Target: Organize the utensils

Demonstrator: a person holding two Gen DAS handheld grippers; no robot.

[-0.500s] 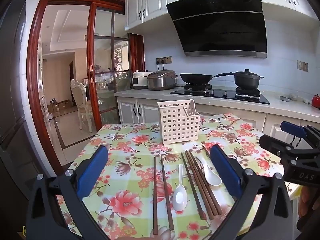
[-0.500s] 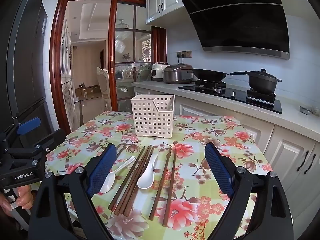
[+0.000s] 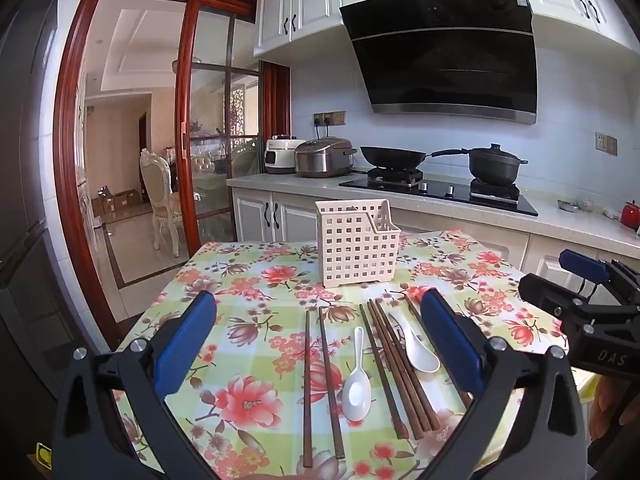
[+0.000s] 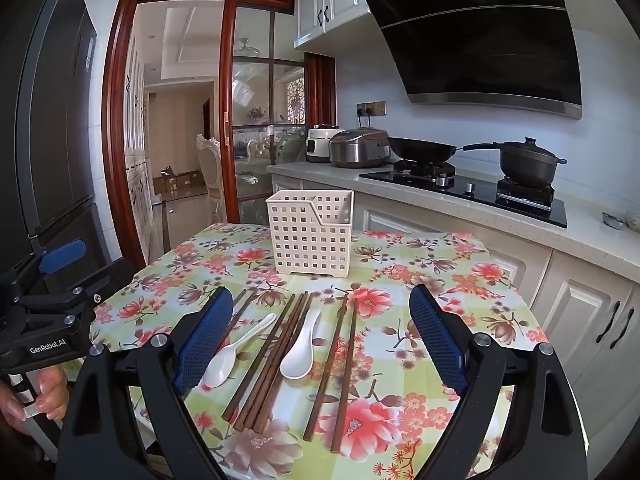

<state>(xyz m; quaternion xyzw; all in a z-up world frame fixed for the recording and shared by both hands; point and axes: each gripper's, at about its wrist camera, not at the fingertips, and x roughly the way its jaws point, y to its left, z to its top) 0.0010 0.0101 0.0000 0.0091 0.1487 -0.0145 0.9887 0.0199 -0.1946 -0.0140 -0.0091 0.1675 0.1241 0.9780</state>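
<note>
A cream perforated utensil holder [image 3: 356, 242] [image 4: 310, 232] stands upright toward the far side of a table with a floral cloth [image 3: 256, 280] [image 4: 432, 264]. In front of it lie several brown chopsticks [image 3: 396, 364] [image 4: 276, 356] and two white spoons [image 3: 357, 386] [image 3: 416, 346] [image 4: 300, 350] [image 4: 232, 354]. My left gripper [image 3: 320, 344] hovers open above the near utensils, nothing between its blue pads. My right gripper [image 4: 320, 340] is open too, above the same row. Each gripper shows at the edge of the other's view.
Behind the table runs a counter with a hob [image 3: 440, 192], a wok [image 3: 394, 156], a black pot [image 3: 496, 164] and two rice cookers [image 3: 324, 156]. A wooden sliding door [image 3: 188, 120] opens at the left. A hand [image 4: 48, 396] holds the left gripper's handle.
</note>
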